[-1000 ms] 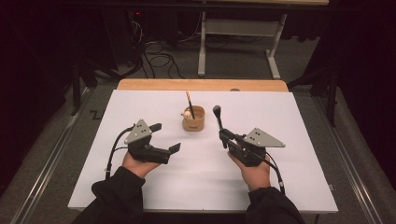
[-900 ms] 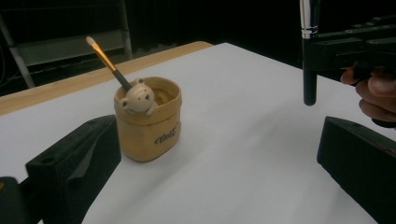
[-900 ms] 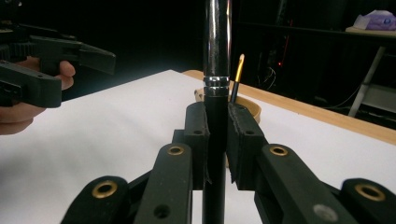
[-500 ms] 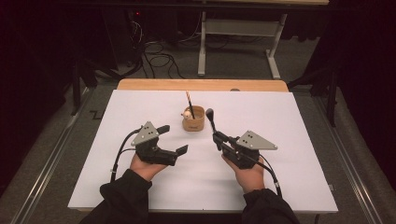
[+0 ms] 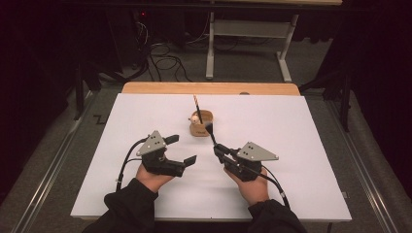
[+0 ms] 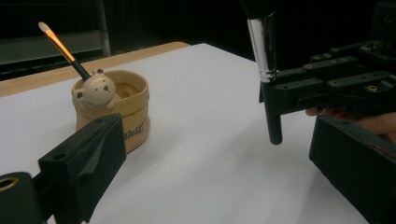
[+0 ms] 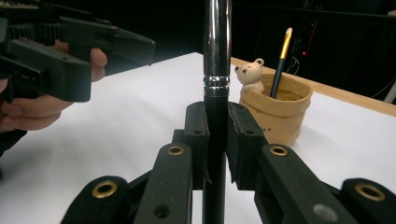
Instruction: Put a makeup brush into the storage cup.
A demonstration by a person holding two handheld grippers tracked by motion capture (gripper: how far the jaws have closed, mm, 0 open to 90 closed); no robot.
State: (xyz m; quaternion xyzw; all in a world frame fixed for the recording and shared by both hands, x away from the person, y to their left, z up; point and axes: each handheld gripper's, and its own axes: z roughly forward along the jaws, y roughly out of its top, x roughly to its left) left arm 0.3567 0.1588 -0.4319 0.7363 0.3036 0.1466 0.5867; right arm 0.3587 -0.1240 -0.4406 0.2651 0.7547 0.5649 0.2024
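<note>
R gripper [image 5: 216, 147] w/ brush [image 5: 211, 133] lower, nearer pot [image 5: 201, 124] — L gripper [image 5: 180, 149] closing

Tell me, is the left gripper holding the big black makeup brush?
No, the left gripper has open, empty jaws; the right gripper clamps the black brush by its handle.

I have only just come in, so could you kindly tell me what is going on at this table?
A person works at a white table with a gripper in each hand. The right gripper is shut on a black-handled brush with a silver ferrule, held upright beside a tan bear-faced pot. A thin orange-handled brush already stands in that pot. The left gripper is empty; its jaws stand open, though they have just been closing a little.
</note>
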